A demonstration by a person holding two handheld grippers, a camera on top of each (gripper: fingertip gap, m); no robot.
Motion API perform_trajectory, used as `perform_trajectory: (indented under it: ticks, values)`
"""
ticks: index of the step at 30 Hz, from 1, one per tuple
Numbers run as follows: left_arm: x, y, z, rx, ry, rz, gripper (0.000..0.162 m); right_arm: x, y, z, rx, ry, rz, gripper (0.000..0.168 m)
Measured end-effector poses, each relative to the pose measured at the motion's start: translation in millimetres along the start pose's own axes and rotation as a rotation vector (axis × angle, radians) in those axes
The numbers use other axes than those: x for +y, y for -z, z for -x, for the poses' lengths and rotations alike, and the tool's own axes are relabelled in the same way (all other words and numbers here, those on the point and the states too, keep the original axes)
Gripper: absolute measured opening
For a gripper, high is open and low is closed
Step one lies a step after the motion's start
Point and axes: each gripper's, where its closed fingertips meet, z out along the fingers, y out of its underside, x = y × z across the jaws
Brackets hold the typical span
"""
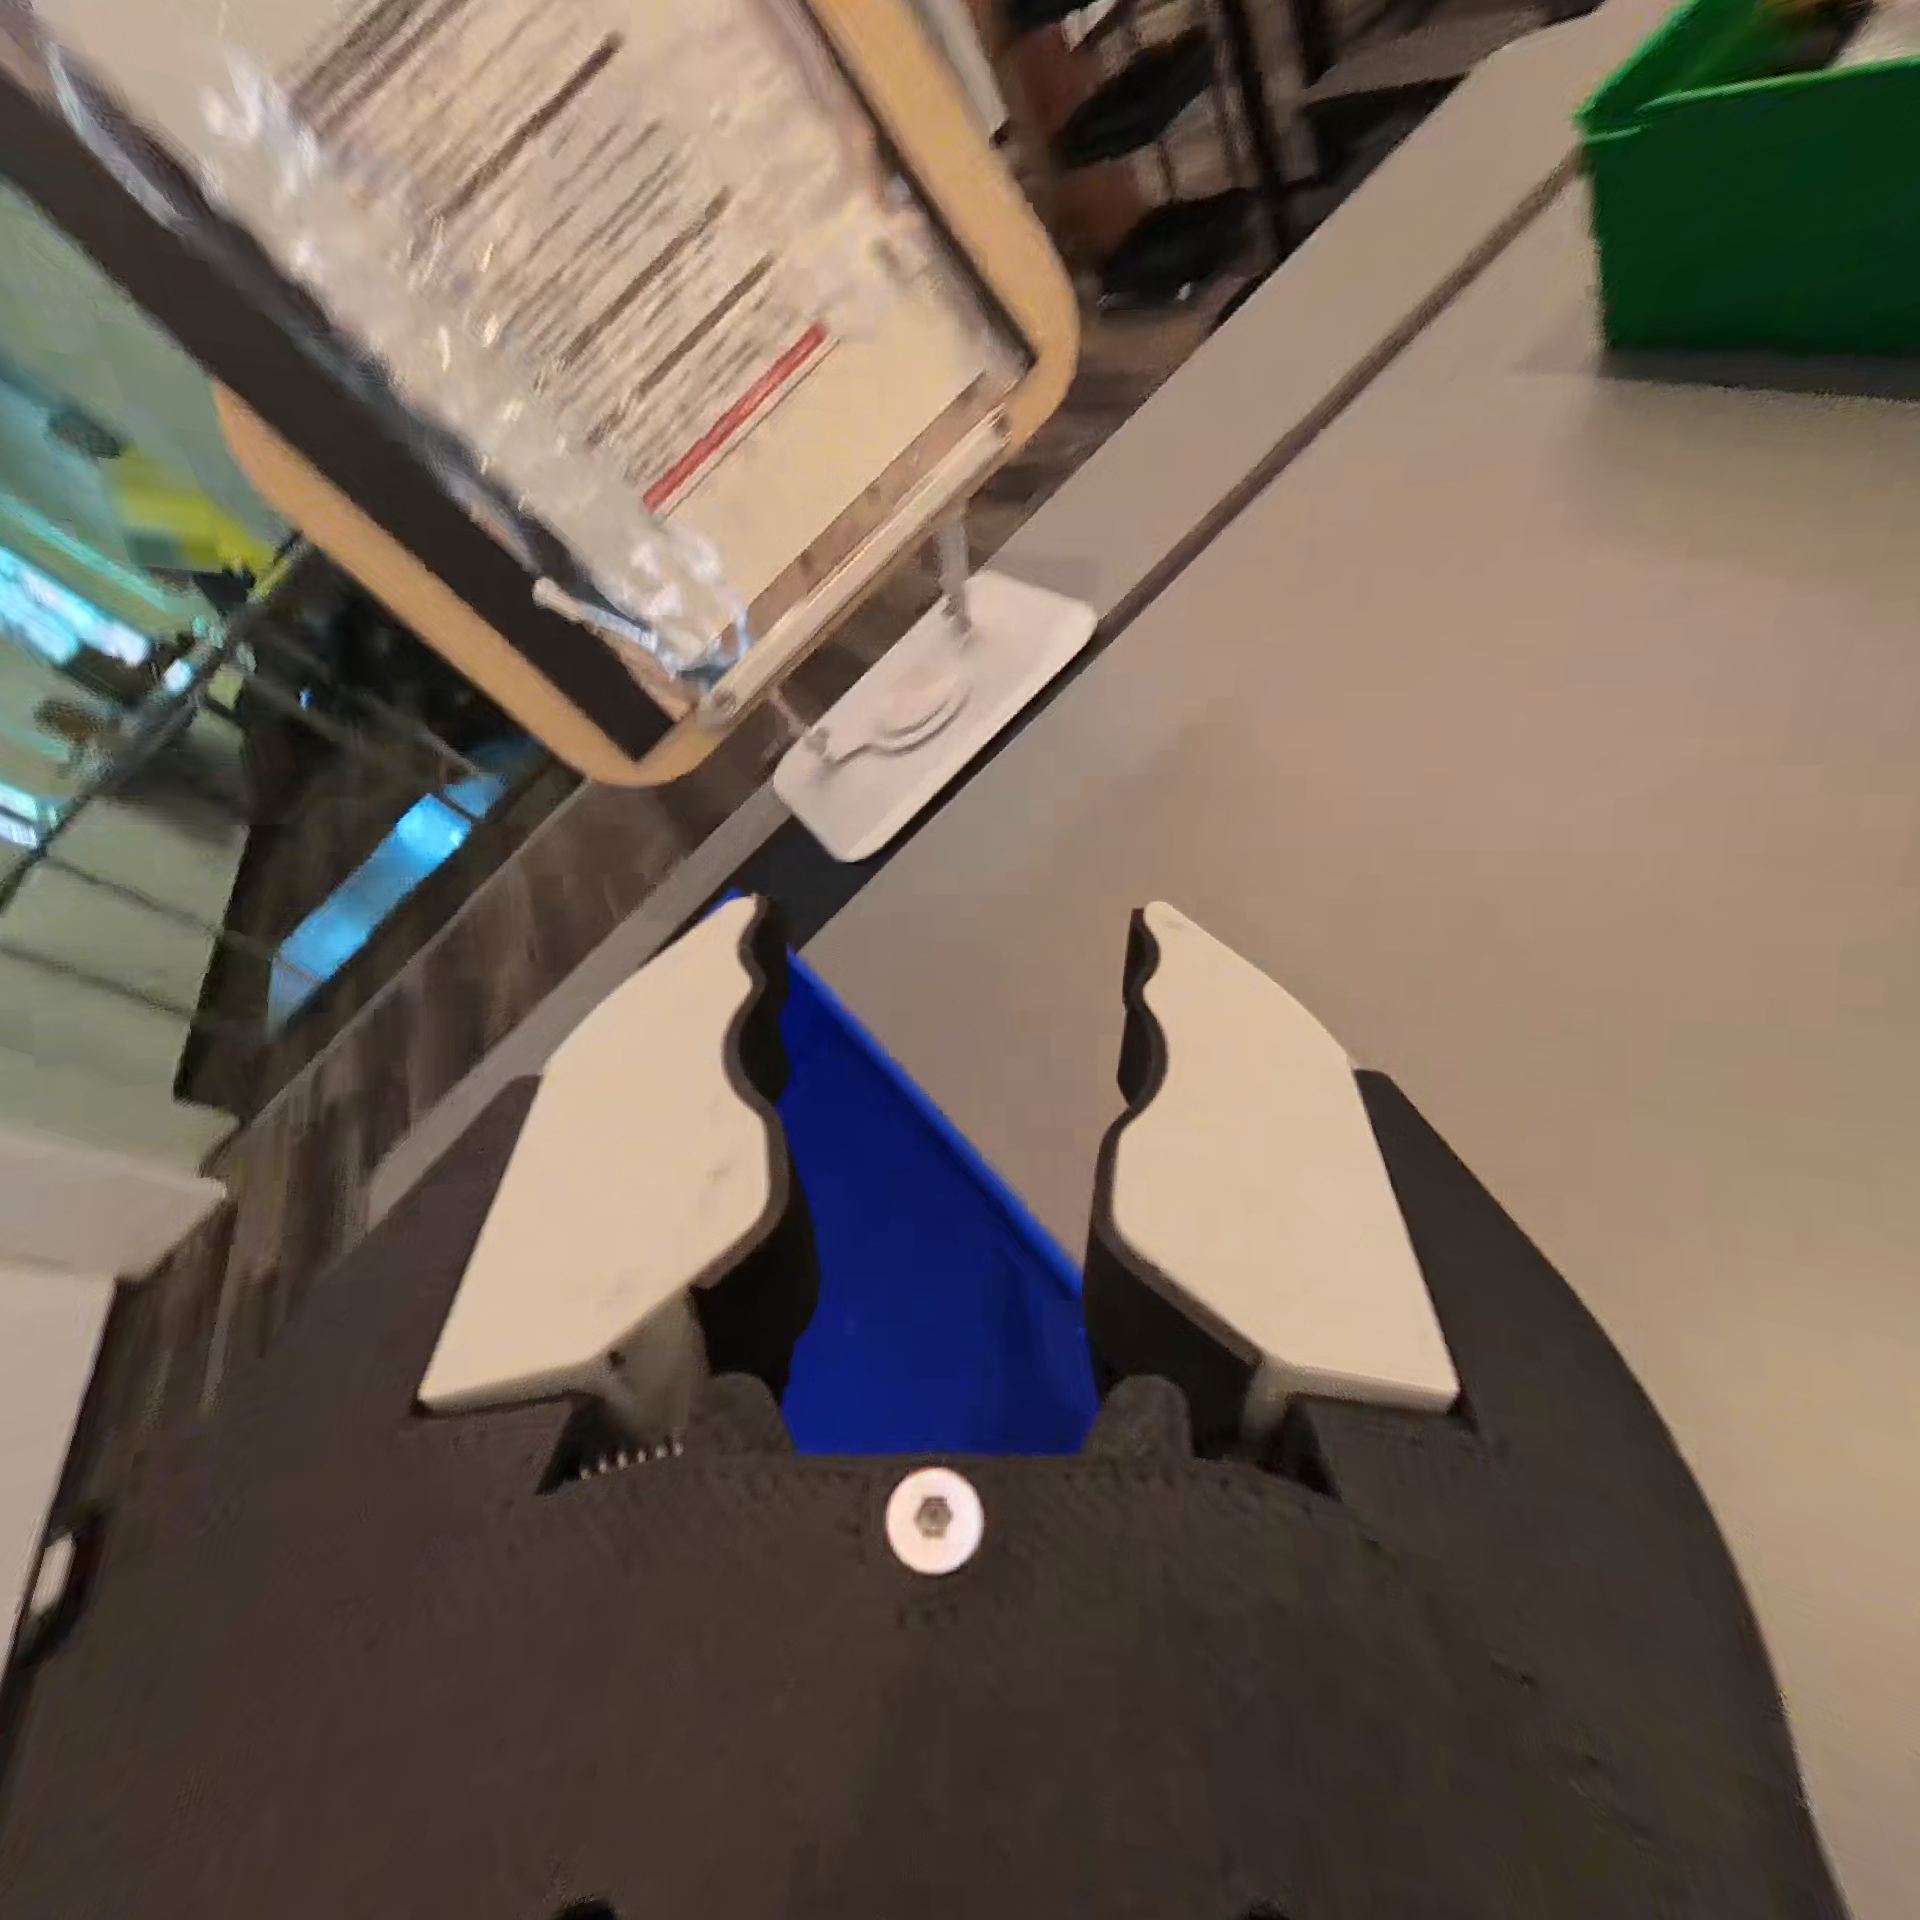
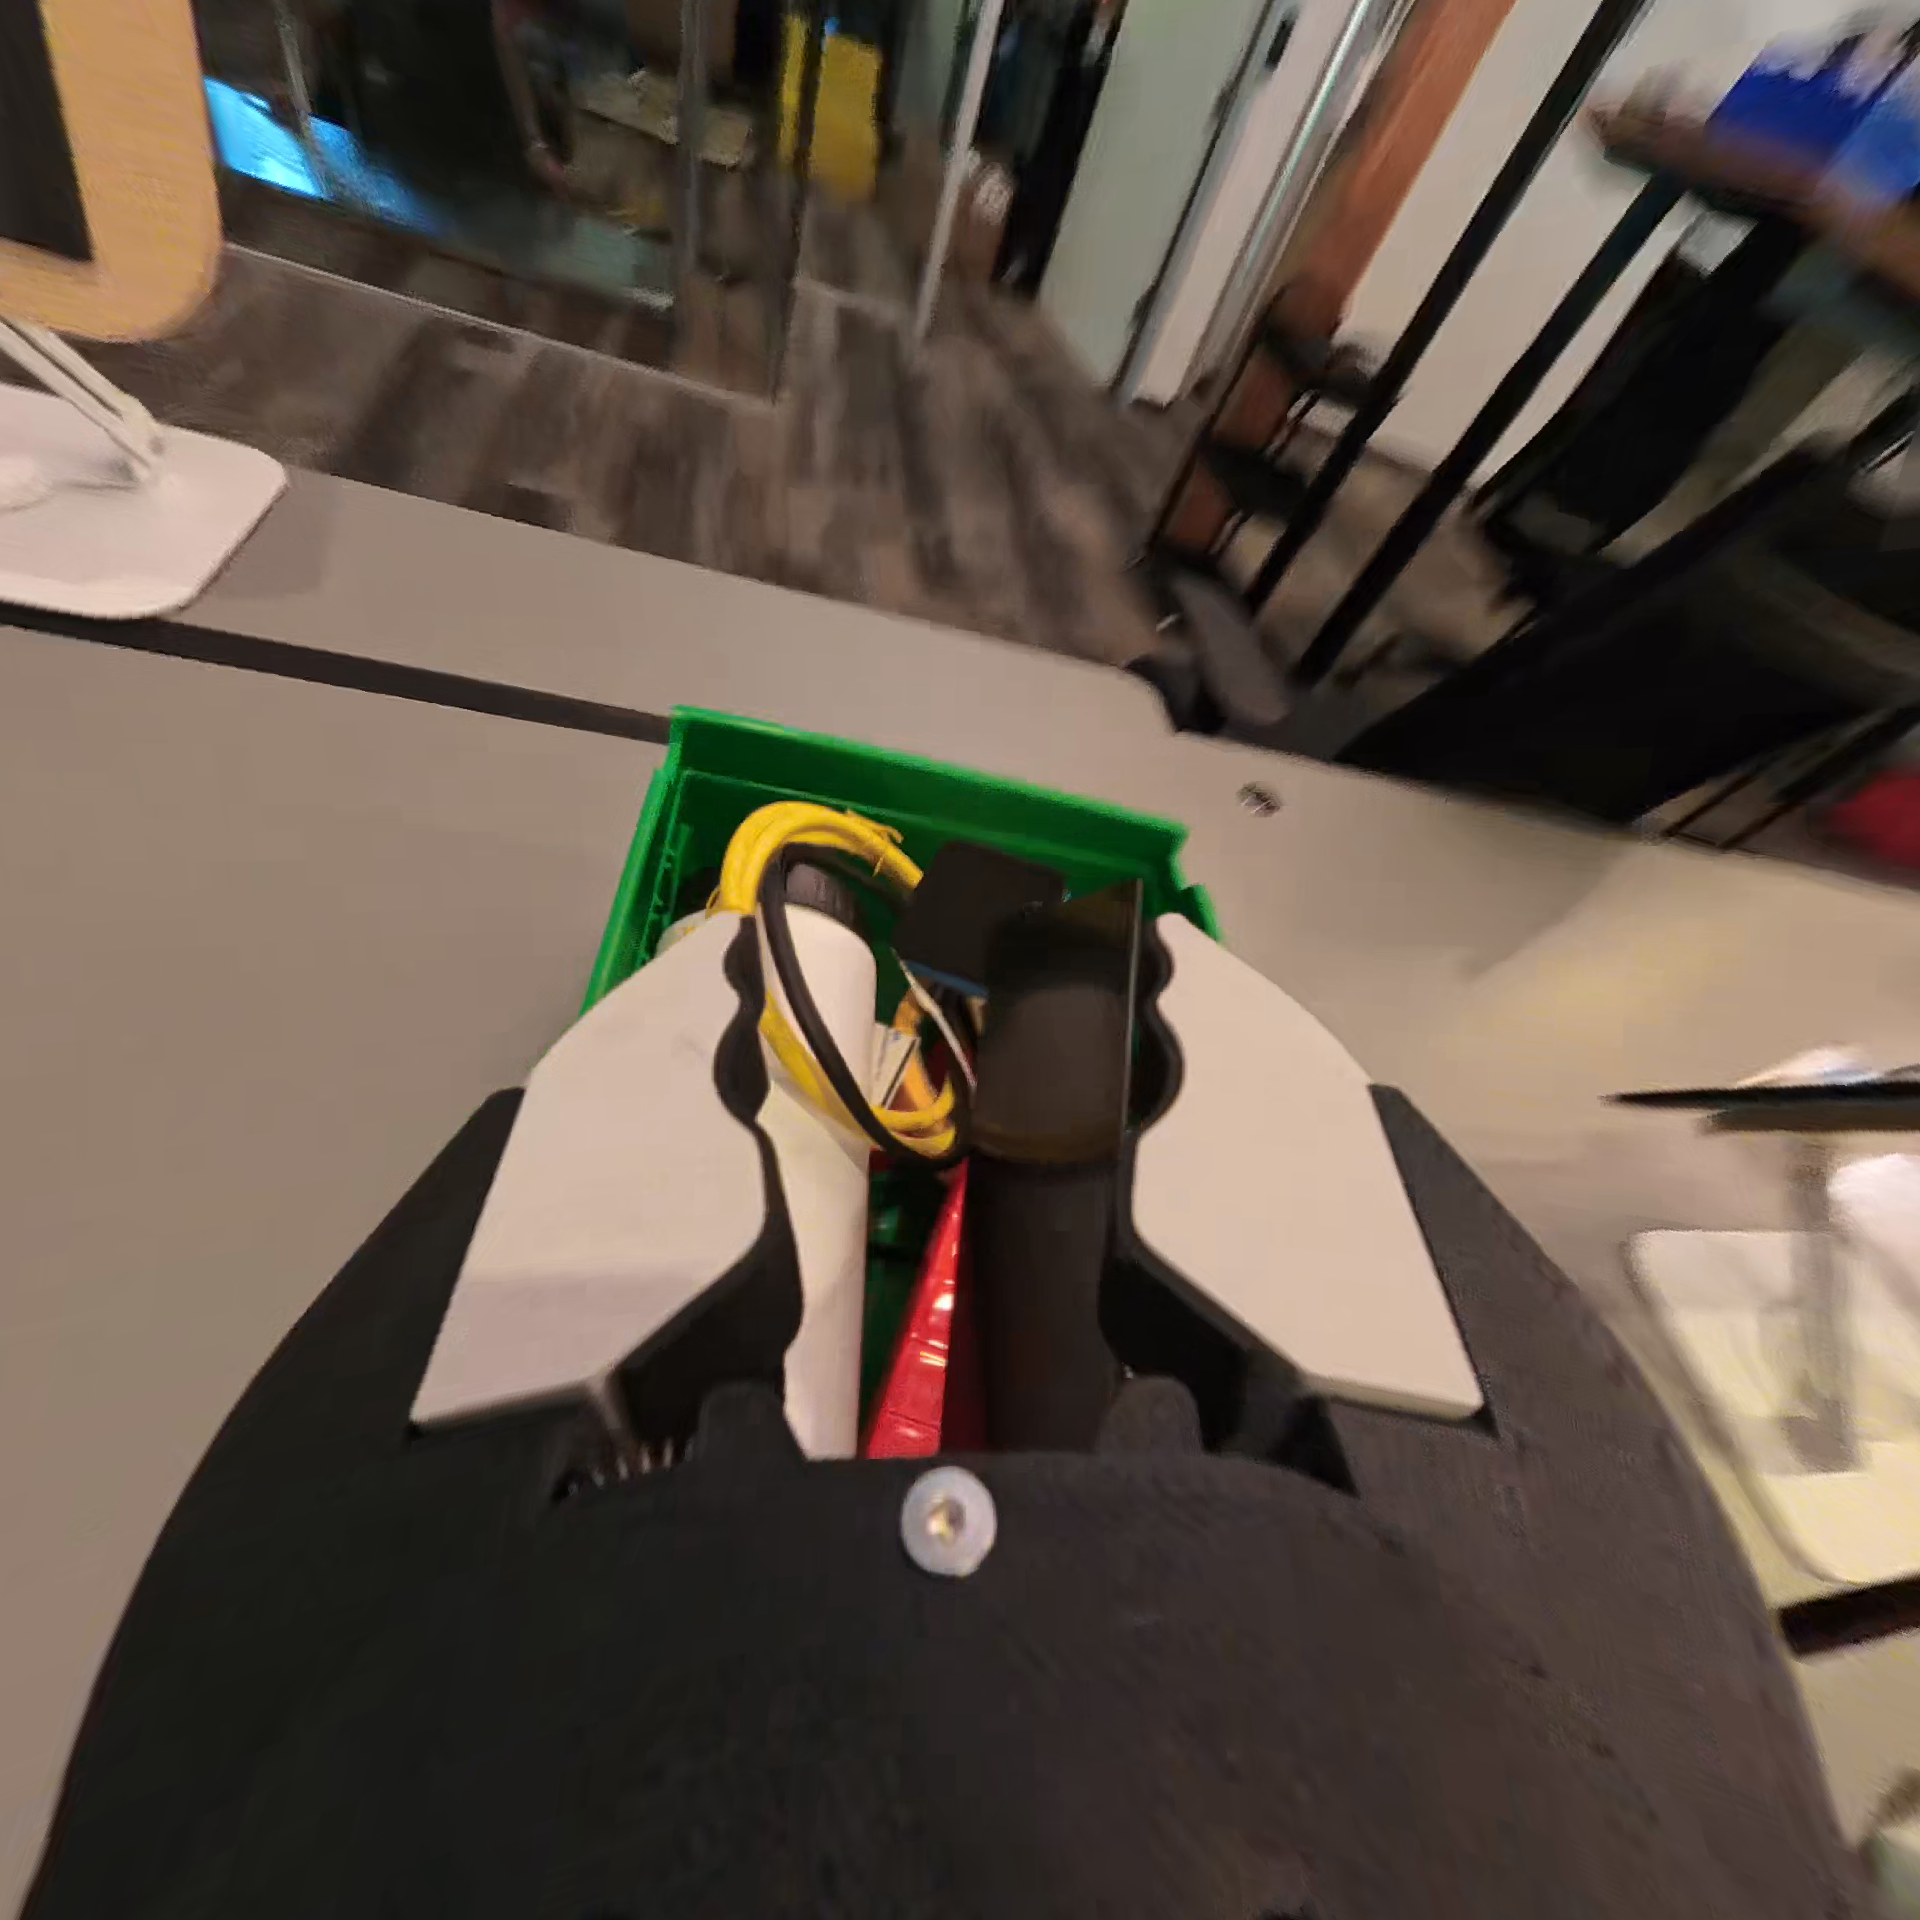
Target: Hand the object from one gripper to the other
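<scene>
Right wrist view — right gripper (image 2: 945, 966) gapes over one green bin (image 2: 925, 774); left gripper (image 1: 945, 925) gapes, seemingly empty.

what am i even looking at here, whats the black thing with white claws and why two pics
Each picture comes from a camera mounted on a hand-held grasping tool, looking forward along its two white fingers. A person carries one in each hand; there is no robot arm.

The left tool is open and empty, over a blue bin on a grey table, facing a framed sign on a white stand.

The right tool is open too, hovering over a green bin holding a yellow cable, a white piece, a red item and a black tube. It doesn't appear to grip anything.
</scene>
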Motion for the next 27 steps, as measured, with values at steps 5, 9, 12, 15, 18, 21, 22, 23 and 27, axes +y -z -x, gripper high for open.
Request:
perform_trajectory:
  ticks: [5, 9, 12, 15, 18, 21, 22, 23, 27]
  values:
    - [18, -13, 24, -0.085, 0.039, 0.060, 0.063, -36, 29, 47, 0.035, 0.155, -0.177, 0.074]
    - [23, -18, 28, -0.127, 0.003, 0.083, 0.063, -59, 36, 103, -0.162, 0.086, -0.228, 0.069]
    - [27, -22, 27, -0.130, -0.005, 0.099, 0.063, -78, 38, 126, -0.213, 0.082, -0.276, 0.070]
    - [29, -24, 29, -0.141, -0.015, 0.111, 0.063, -90, 34, 139, -0.218, 0.088, -0.329, 0.069]
    - [32, -25, 32, -0.145, -0.011, 0.119, 0.064, -84, 21, 157, -0.269, 0.056, -0.342, 0.070]
    - [33, -25, 36, -0.162, -0.011, 0.124, 0.063, -57, 4, 174, -0.306, 0.083, -0.297, 0.069]
    - [34, -25, 38, -0.170, -0.017, 0.128, 0.064, -47, -1, 177, -0.300, 0.105, -0.287, 0.068]
    - [35, -25, 39, -0.175, -0.023, 0.133, 0.064, -37, -7, 179, -0.292, 0.131, -0.277, 0.067]
    - [47, -16, 69, -0.232, -0.020, 0.181, 0.063, -8, -24, 177, -0.212, 0.276, -0.192, 0.064]
